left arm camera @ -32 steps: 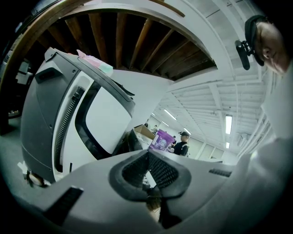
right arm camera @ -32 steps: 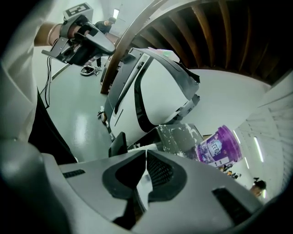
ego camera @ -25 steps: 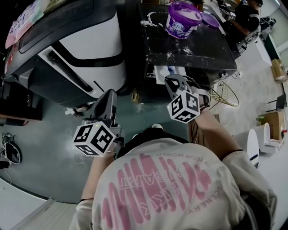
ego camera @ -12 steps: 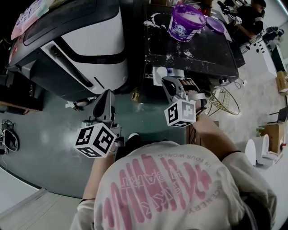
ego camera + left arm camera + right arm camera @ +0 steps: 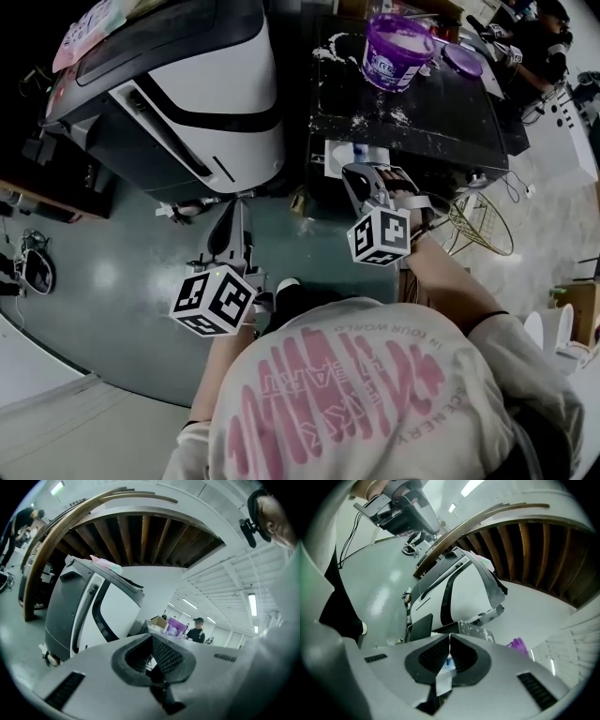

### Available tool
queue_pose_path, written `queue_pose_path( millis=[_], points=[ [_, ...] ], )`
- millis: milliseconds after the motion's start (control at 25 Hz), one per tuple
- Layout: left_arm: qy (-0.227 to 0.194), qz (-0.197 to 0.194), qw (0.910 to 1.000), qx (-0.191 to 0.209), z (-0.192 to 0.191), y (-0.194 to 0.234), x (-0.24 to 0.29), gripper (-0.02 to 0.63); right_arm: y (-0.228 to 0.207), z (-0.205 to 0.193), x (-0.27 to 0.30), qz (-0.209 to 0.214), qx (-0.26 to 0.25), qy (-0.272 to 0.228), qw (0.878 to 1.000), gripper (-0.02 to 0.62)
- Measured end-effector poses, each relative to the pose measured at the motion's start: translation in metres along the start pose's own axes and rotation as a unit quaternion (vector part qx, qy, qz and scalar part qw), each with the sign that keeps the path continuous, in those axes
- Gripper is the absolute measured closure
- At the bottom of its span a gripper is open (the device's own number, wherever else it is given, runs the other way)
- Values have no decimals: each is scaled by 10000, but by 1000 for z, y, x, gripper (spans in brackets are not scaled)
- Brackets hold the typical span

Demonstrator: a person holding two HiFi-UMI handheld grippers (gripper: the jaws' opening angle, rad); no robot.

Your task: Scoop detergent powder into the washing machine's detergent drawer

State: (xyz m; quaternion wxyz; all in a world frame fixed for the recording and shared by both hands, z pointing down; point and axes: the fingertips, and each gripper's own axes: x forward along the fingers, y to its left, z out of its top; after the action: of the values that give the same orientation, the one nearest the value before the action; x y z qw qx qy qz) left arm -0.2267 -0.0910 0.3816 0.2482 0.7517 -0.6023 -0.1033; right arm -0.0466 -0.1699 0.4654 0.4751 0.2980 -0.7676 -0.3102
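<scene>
The white and black washing machine [image 5: 216, 94] stands at the upper left, and the detergent drawer cannot be made out. A purple detergent tub [image 5: 397, 49] sits open on the black table [image 5: 441, 122], amid spilled white powder, with its lid [image 5: 461, 61] beside it. My right gripper [image 5: 357, 174] is at the table's front edge. It is shut on a thin white piece with a blue mark [image 5: 449, 662], apparently the scoop's handle. My left gripper [image 5: 229, 219] hangs low in front of the washer. Its jaws are shut with nothing between them [image 5: 152, 641].
A gold wire basket [image 5: 480, 223] stands right of the table's front. Cables and gear [image 5: 33, 272] lie on the floor at the far left. Another person [image 5: 539, 47] works beyond the table. The grey-green floor [image 5: 122, 272] spreads in front of the washer.
My left gripper has shifted a little to the right and toward the washer's front. The right gripper has rolled slightly but stays at the table's front edge, still shut.
</scene>
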Motion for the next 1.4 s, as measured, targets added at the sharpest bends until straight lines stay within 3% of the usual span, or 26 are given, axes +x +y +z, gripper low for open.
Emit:
queue_pose_path(
  millis=[120,240,320,480,640,760,960,1120,1320,1400],
  points=[
    [-69,76,9999,-26,-1,-7,-4,603,-1,-5,-3,24,125,-5,9999,589],
    [-15,88,10000,-36,-7,-17,-10,603,3,-11,-9,267,904,-15,9955,589],
    [-15,78,10000,6,-8,-23,-11,604,-1,-14,-11,395,1612,-44,9861,589],
    [-48,57,10000,17,-11,-36,-9,603,-14,-16,-17,262,2249,-138,9739,589],
    [-26,29,10000,33,-16,-51,-9,603,-18,-16,-29,424,3172,-327,9469,589],
    [8,5,9999,104,-20,-62,-10,603,-25,-19,-40,509,3987,-556,9140,589],
    [-40,-34,9998,187,-22,-78,-11,603,-40,-26,-60,613,5249,-978,8433,588],
    [-23,-83,9996,268,-28,-87,-8,603,-49,-29,-77,601,5897,-1329,7944,588],
    [64,-130,9992,363,-44,-102,-10,603,-60,-31,-106,677,6629,-1903,7210,588],
    [89,-122,9992,366,-50,-109,-13,603,-63,-34,-118,665,6771,-2061,7033,588]
  ],
)
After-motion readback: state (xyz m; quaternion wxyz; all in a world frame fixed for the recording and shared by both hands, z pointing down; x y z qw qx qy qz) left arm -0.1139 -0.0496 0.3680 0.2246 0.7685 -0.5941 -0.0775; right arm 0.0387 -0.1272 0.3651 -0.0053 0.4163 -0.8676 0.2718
